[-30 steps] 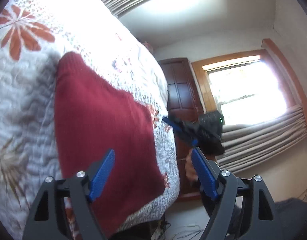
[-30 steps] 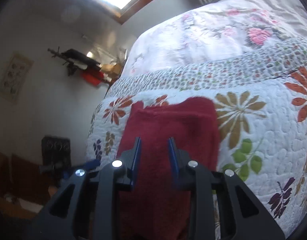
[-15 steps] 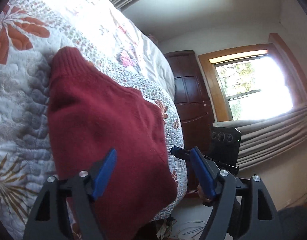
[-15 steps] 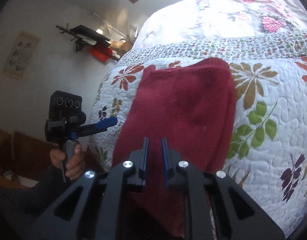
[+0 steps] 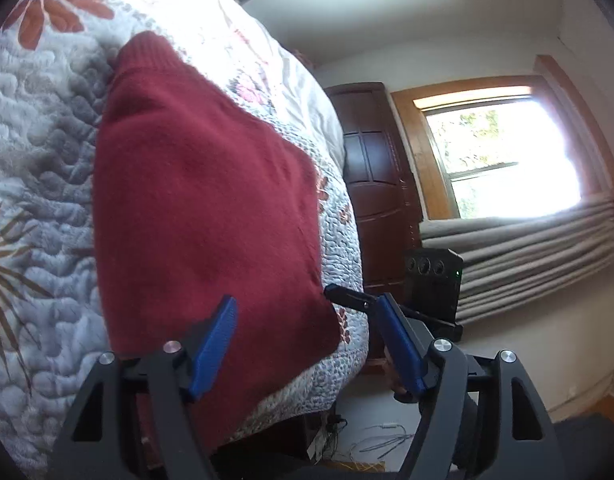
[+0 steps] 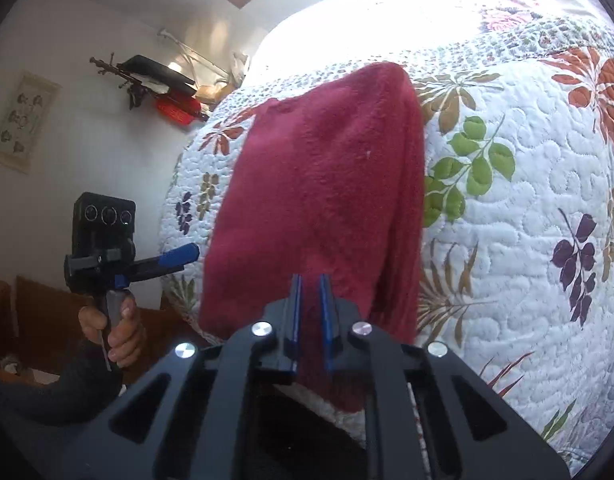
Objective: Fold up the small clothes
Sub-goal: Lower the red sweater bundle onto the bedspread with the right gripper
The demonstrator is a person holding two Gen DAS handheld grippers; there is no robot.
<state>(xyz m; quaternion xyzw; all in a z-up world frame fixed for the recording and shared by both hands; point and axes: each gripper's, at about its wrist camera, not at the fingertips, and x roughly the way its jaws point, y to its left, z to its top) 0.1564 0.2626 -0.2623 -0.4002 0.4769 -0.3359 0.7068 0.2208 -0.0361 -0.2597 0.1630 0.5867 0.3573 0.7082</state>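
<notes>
A dark red sweater [image 5: 203, 200] lies folded on the floral quilt [image 5: 39, 128], its near end hanging over the bed's edge. My left gripper [image 5: 307, 316] is open just short of the sweater's near right corner, with nothing between its blue fingers [image 5: 217, 332]. In the right wrist view the sweater [image 6: 327, 184] runs away from me up the bed. My right gripper [image 6: 310, 292] is nearly closed over its near hem, with red cloth showing in the narrow slit between the jaws. The left gripper [image 6: 177, 258] shows there off the bed's left side, held by a hand [image 6: 119, 328].
The quilt [image 6: 527, 208] covers the whole bed. A dark wooden door [image 5: 375, 184], a bright window [image 5: 503, 152] and bundled curtains [image 5: 527, 248] stand beyond the bed. Cables [image 5: 379, 440] lie on the floor. A wall shelf [image 6: 159, 76] holds dark and red items.
My right gripper's jaws have drawn together from a wide gap to a narrow slit over the sweater's near hem. The left gripper has stayed open and shifted nearer the sweater's corner.
</notes>
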